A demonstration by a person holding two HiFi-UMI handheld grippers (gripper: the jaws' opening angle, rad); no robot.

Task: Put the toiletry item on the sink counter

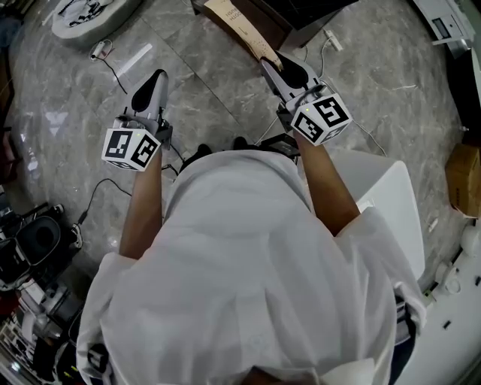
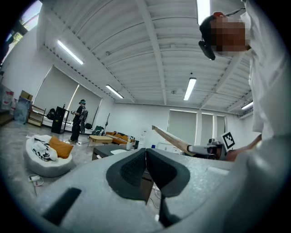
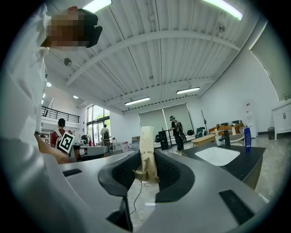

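The toiletry item is a long beige tube (image 1: 240, 30). My right gripper (image 1: 279, 71) is shut on the tube's crimped end, and the tube sticks out ahead of the jaws. In the right gripper view the tube (image 3: 146, 145) stands between the two dark pads of that gripper (image 3: 146, 166), which press on it. The dark sink counter (image 3: 248, 159) with its white basin lies ahead to the right. My left gripper (image 1: 156, 83) is held level at the left and apart from the tube. In its own view the left gripper (image 2: 145, 157) has its pads together with nothing between them.
A white beanbag (image 1: 90, 15) and loose cables lie on the grey stone floor at the upper left. A white cabinet (image 1: 391, 203) and a cardboard box (image 1: 462, 177) stand at the right. A blue bottle (image 3: 247, 139) stands on the counter. People stand far off.
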